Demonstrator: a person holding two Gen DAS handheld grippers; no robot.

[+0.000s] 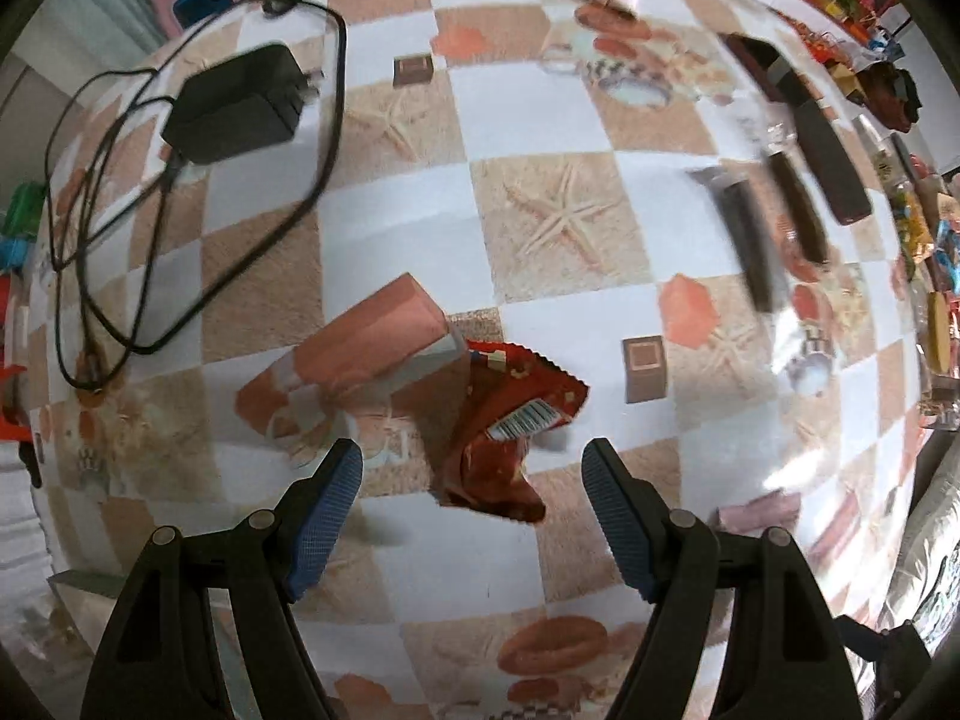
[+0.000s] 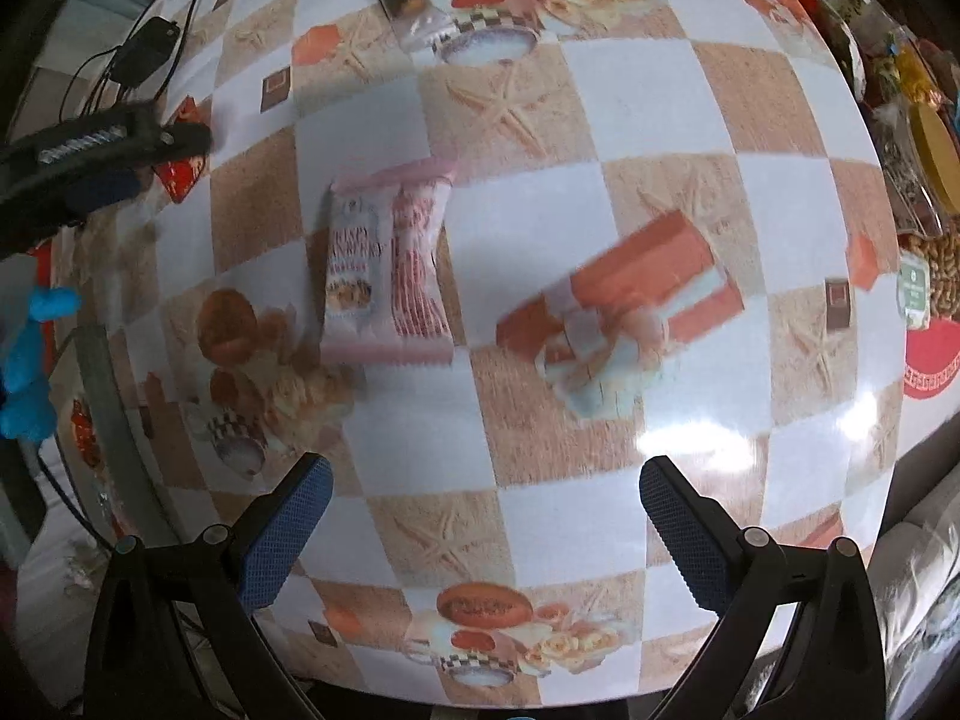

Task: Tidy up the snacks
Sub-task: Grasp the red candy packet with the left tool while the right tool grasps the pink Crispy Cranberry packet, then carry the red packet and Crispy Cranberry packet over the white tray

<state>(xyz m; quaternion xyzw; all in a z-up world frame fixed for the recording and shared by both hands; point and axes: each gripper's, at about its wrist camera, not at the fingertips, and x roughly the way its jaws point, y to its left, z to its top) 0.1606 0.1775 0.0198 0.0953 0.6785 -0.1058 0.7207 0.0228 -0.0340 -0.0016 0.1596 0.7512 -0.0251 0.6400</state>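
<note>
We judge the sorting barely begun. Our left gripper (image 1: 471, 480) hangs with jaws spread over a red packet (image 1: 504, 438) lying on the table (image 1: 600, 120), gripping nothing. The right gripper (image 2: 486, 504) is likewise wide and empty, short of two pink packets (image 2: 390, 258) (side by side). Dark bars (image 1: 780, 222) lie scattered, well apart.

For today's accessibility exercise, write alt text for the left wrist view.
The open left gripper hovers over a crumpled red snack packet lying on a checkered starfish-print tablecloth. A black power adapter with looped cable lies at upper left; dark wrapped snack bars lie at right.
</note>
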